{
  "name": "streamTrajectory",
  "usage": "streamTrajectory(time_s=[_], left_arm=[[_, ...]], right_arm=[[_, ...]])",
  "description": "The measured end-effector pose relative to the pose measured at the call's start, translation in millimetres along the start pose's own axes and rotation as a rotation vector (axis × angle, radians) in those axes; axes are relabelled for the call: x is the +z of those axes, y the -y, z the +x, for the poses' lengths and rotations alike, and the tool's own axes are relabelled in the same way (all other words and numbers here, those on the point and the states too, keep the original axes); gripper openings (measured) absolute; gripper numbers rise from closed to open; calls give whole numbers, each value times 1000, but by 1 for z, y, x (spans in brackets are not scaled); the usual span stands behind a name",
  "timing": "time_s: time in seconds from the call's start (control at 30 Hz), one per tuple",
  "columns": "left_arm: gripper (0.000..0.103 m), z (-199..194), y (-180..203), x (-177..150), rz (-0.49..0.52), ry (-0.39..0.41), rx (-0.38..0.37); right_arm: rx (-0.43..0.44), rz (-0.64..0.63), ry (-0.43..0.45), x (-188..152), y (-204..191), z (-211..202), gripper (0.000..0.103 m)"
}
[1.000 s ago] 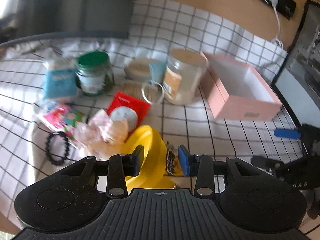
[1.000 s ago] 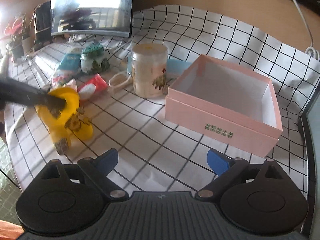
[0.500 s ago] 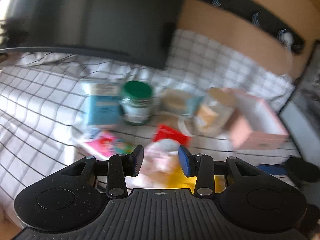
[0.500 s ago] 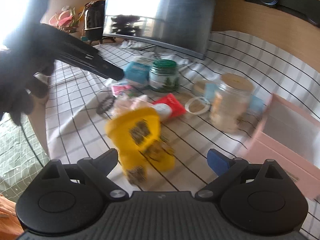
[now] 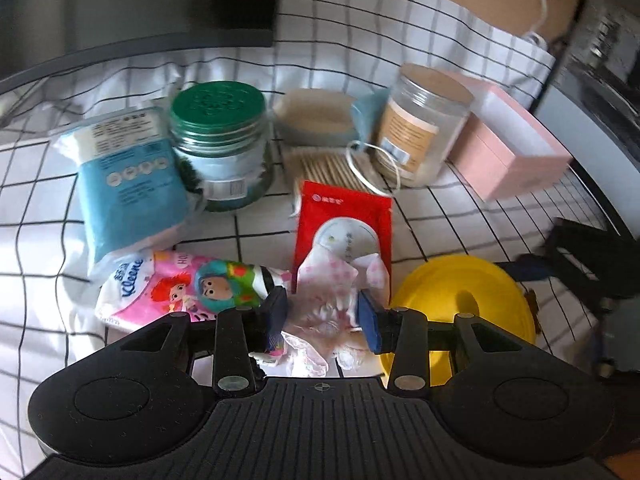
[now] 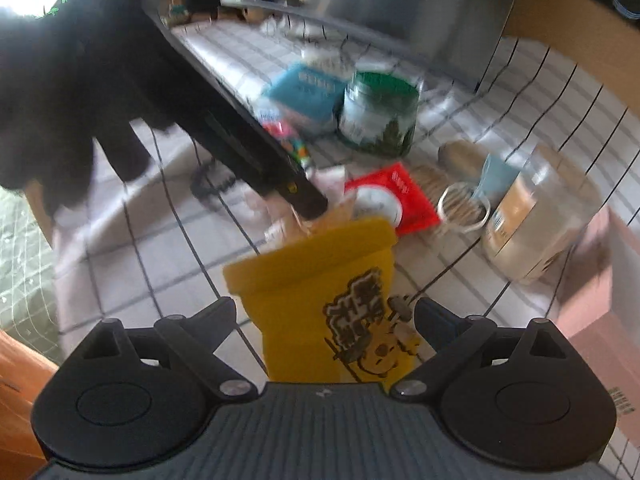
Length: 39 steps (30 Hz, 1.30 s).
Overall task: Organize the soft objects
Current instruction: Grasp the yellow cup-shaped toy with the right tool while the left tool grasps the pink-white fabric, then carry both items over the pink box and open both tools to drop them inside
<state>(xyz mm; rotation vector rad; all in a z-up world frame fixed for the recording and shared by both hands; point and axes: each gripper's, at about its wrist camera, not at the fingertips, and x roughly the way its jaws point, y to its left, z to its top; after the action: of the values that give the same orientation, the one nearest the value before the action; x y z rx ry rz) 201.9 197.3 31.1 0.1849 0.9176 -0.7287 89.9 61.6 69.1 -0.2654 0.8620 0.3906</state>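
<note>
Left wrist view: my left gripper has its jaws partly apart, straddling the pink-and-white crumpled cloth that lies on the checked tablecloth against the red tissue pack; whether the pads press the cloth, I cannot tell. Right wrist view: my right gripper stands spread wide on either side of the yellow sock, with no finger seen touching it. The pink box sits at the right beside the clear jar, well apart from the cloth.
</note>
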Motion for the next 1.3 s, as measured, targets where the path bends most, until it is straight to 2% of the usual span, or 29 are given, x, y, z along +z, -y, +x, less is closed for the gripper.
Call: streamTrajectory(time_s=[0.07, 0.17, 0.2, 0.23, 0.33, 0.47, 0.63, 0.77, 0.9, 1.0, 1.07, 1.1, 1.13, 1.2, 1.27, 1.3], left_arm=[[43, -1, 1, -1, 23, -4, -15], [43, -3, 0, -1, -1, -6, -3], [43, -5, 1, -2, -11, 4, 1], [43, -6, 2, -1, -28, 10, 11], [43, -9, 7, -3, -73, 29, 34], [43, -10, 18, -9, -55, 13, 104], [43, 2, 31, -14, -40, -38, 111], [47, 15, 40, -14, -9, -53, 167], [47, 15, 37, -15, -66, -43, 170], [47, 13, 40, -22, -45, -12, 178], [40, 11, 42, -23, -53, -10, 178], [30, 11, 42, -22, -62, -9, 171], [26, 10, 43, -23, -69, -4, 159], [22, 8, 52, -24, -53, 14, 176], [19, 7, 68, -25, 5, 36, 205], [18, 5, 74, -26, 18, 44, 192]], right_arm=[[-9, 10, 0, -1, 3, 8, 96], [9, 50, 7, 2, 9, 8, 83], [31, 53, 21, 3, 11, 5, 73], [46, 49, 27, 3, 12, 1, 70], [65, 47, 64, -2, 22, -16, 68], [50, 153, 88, -15, 48, -43, 68], [-43, 161, 95, -35, 68, -66, 68], [-105, 204, 71, -51, 85, -76, 69], [-147, 248, 64, -66, 95, -85, 69], [-180, 275, 53, -76, 100, -91, 69], [-198, 290, 48, -82, 103, -97, 69], [-208, 296, 46, -84, 105, -101, 69], [-218, 301, 44, -87, 106, -104, 69], [-242, 311, 40, -93, 110, -113, 69], [-262, 324, 38, -99, 115, -122, 70], [-270, 329, 37, -101, 117, -127, 70]])
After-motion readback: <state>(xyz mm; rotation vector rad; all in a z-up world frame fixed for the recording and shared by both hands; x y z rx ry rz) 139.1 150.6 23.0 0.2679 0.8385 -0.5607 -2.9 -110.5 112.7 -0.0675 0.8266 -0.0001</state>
